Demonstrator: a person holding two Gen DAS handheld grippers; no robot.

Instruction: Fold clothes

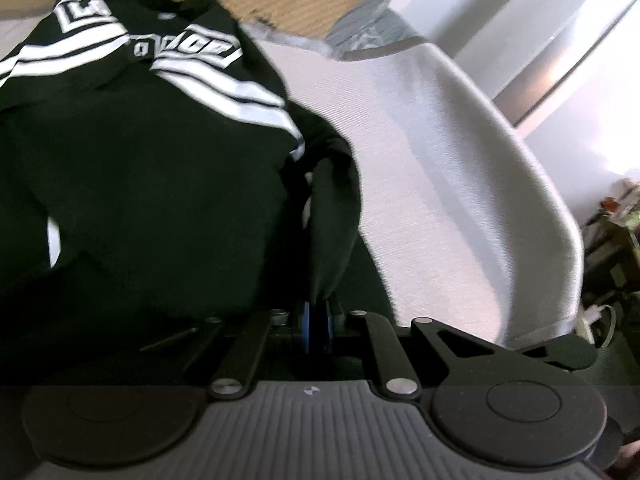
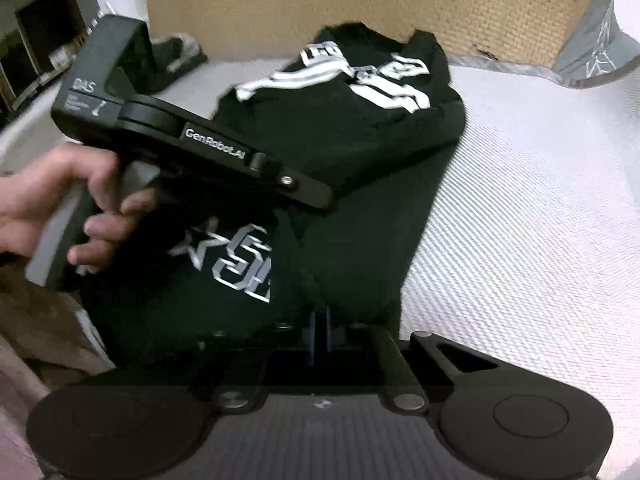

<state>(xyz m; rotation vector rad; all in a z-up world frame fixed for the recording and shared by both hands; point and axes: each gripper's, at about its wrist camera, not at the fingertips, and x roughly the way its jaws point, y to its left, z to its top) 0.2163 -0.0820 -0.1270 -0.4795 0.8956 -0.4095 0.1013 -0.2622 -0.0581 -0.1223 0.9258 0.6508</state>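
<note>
Black jersey (image 2: pixel 360 128) with white stripes and lettering (partly folded) lying on a white woven bed (image 2: pixel 540 220), left gripper (image 1: pixel 318 312) jaws pinched narrow on its dark cloth, right gripper (image 2: pixel 319 320) jaws closed on its near hem, a hand (image 2: pixel 60 200) gripping the left gripper's handle.

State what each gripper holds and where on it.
Both grip the black garment. The left gripper is shut on a bunched fold at its near right edge; the right gripper is shut on its near edge, beside the star print.
</note>
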